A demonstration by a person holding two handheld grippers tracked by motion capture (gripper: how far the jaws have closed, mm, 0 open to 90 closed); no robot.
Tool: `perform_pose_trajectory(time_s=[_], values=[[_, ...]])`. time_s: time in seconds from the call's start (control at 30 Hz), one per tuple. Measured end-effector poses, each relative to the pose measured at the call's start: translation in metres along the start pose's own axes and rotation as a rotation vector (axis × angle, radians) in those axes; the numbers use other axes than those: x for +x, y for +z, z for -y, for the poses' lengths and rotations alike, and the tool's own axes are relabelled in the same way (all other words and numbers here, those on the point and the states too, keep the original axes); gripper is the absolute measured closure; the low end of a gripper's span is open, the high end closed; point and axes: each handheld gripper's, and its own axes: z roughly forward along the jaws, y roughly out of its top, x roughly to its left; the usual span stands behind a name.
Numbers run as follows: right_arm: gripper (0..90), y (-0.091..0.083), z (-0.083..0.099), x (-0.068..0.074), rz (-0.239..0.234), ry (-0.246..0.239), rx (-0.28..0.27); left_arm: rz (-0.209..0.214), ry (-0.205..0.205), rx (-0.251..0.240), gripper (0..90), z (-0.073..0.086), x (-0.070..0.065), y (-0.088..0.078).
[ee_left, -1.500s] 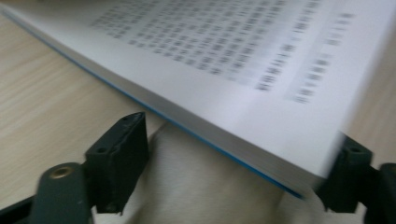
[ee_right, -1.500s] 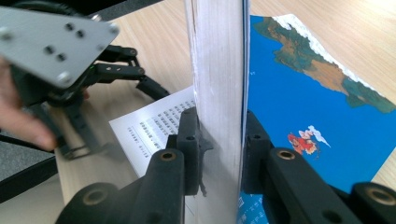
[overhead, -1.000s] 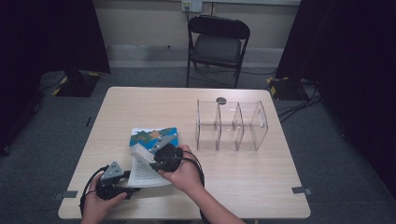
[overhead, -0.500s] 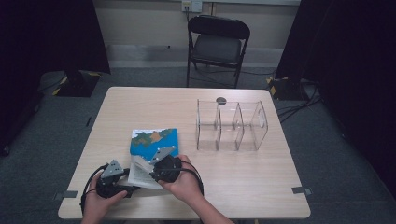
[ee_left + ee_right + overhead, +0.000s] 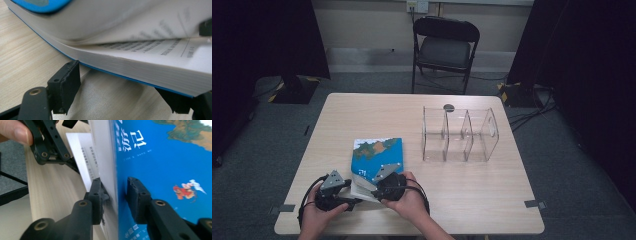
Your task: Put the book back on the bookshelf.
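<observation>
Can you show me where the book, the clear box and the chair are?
book [image 5: 379, 150], high view, on its blue cover.
clear box [image 5: 486, 134], high view, on its right end wall.
chair [image 5: 446, 51], high view, on its seat.

High view: my bench [image 5: 492, 200] is evenly lit from above, its surroundings dark, and the frame soft and grainy. Gripper views: bright and close; my fingers [image 5: 96, 192] cast soft shadows; the book [image 5: 140, 62] blurs toward its near edge.
</observation>
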Motion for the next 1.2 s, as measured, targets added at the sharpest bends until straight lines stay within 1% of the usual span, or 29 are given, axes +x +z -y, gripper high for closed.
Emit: perform_pose_trajectory(time_s=[0.1, 0.17, 0.23, 0.3, 0.33, 0.37, 0.43, 0.47, 0.5, 0.53, 0.57, 0.63, 0.67, 0.7, 0.73, 0.77, 0.9, 0.93, 1.03, 1.1, 1.13, 1.2], values=[[62.4, 0.001, 0.000, 0.002, -0.001, -0.019, 0.015, 0.001, 0.000, 0.000, 22.6, 0.000, 0.000, 0.000], [60.6, 0.003, 0.000, 0.004, -0.001, -0.053, 0.020, 0.003, 0.004, 0.008, 22.6, 0.000, 0.000, 0.000], [59.2, 0.004, 0.000, 0.005, -0.002, -0.046, 0.021, 0.001, 0.005, 0.013, 22.6, 0.000, 0.000, 0.001], [57.1, 0.004, 0.001, 0.004, -0.011, -0.031, 0.010, -0.002, 0.011, 0.016, 22.6, 0.000, 0.000, 0.000], [54.8, 0.004, 0.002, 0.004, -0.013, -0.032, 0.007, -0.004, 0.015, 0.016, 22.6, 0.000, 0.000, 0.001], [50.2, 0.005, 0.004, 0.002, -0.009, -0.016, 0.002, -0.001, 0.015, 0.020, 22.6, 0.000, -0.001, 0.001], [49.5, 0.006, 0.005, 0.002, -0.011, -0.017, -0.005, 0.001, 0.011, 0.025, 22.7, 0.000, -0.001, 0.001], [47.1, 0.006, 0.006, 0.002, 0.000, -0.039, -0.002, 0.013, 0.012, 0.034, 23.1, 0.000, -0.001, 0.001], [47.1, 0.006, 0.006, 0.002, 0.000, -0.039, -0.002, 0.013, 0.012, 0.034, 23.3, 0.000, -0.001, 0.001], [44.3, 0.005, 0.007, 0.001, 0.010, -0.045, 0.007, 0.020, 0.010, 0.031, 23.5, -0.001, -0.001, 0.001], [43.9, 0.004, 0.007, 0.001, 0.013, -0.045, 0.011, 0.019, 0.017, 0.039, 23.6, -0.001, -0.001, 0.001], [42.8, 0.004, 0.007, 0.000, 0.004, -0.026, 0.025, 0.018, 0.023, 0.038, 23.8, -0.001, -0.001, 0.001], [37.1, 0.004, 0.007, -0.001, -0.010, -0.020, 0.029, 0.027, 0.018, 0.041, 24.3, -0.001, -0.001, 0.000], [37.7, 0.005, 0.007, -0.001, -0.031, -0.004, 0.030, 0.027, 0.018, 0.041, 24.8, -0.001, -0.001, 0.000], [38.7, 0.003, 0.007, -0.001, -0.039, 0.008, 0.020, 0.023, 0.029, 0.039, 25.0, -0.001, -0.001, 0.001], [38.0, 0.003, 0.006, -0.002, -0.048, 0.017, 0.014, 0.023, 0.030, 0.039, 25.0, -0.001, -0.001, 0.001], [35.1, 0.003, 0.006, -0.002, -0.055, 0.013, 0.030, 0.024, 0.022, 0.037, 25.4, -0.002, -0.001, 0.000], [33.0, 0.004, 0.008, -0.002, -0.062, 0.006, 0.017, 0.029, 0.025, 0.032, 25.7, -0.002, -0.001, 0.000], [30.7, 0.005, 0.010, 0.001, -0.056, 0.000, 0.005, 0.031, 0.023, 0.032, 26.1, -0.002, 0.000, -0.001], [27.4, 0.006, 0.010, 0.002, -0.056, -0.025, 0.004, 0.030, 0.018, 0.034, 26.5, -0.003, -0.001, -0.001], [26.7, 0.007, 0.011, 0.003, -0.055, -0.023, 0.006, 0.028, 0.027, 0.033, 26.9, -0.003, -0.001, -0.002], [25.0, 0.008, 0.011, 0.005, -0.036, -0.038, 0.002, 0.031, 0.023, 0.034, 27.6, -0.003, -0.001, -0.002]])
